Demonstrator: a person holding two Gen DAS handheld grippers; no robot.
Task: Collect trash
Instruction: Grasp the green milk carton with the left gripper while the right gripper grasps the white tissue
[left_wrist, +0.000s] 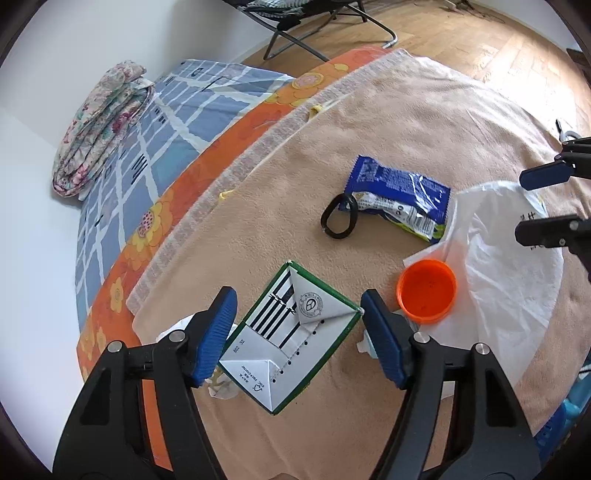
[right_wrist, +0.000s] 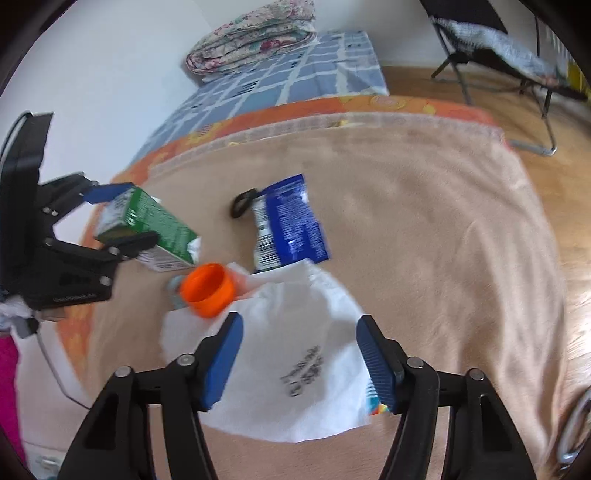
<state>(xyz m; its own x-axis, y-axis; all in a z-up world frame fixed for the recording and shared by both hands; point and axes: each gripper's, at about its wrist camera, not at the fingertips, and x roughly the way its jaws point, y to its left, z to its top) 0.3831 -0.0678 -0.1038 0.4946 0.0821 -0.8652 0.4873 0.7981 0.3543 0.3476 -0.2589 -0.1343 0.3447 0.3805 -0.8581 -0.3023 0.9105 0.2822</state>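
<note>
A green and white carton (left_wrist: 291, 339) lies between the open fingers of my left gripper (left_wrist: 299, 332), with a gap on each side; it also shows in the right wrist view (right_wrist: 147, 225). An orange cap (left_wrist: 426, 291) sits beside it on the edge of a white plastic bag (left_wrist: 509, 266). A blue snack wrapper (left_wrist: 399, 199) and a black loop (left_wrist: 340, 218) lie farther off. My right gripper (right_wrist: 299, 354) is open above the white bag (right_wrist: 288, 354), holding nothing. The cap (right_wrist: 208, 284) and wrapper (right_wrist: 291, 225) lie beyond it.
Everything lies on a tan blanket (left_wrist: 369, 122) over an orange flowered sheet (left_wrist: 236, 122) and a blue checked cover (left_wrist: 155, 122). A folded floral quilt (left_wrist: 99, 125) lies by the wall. A folding chair (right_wrist: 509, 51) stands on the wooden floor. Crumpled white paper (left_wrist: 221, 387) lies under the left finger.
</note>
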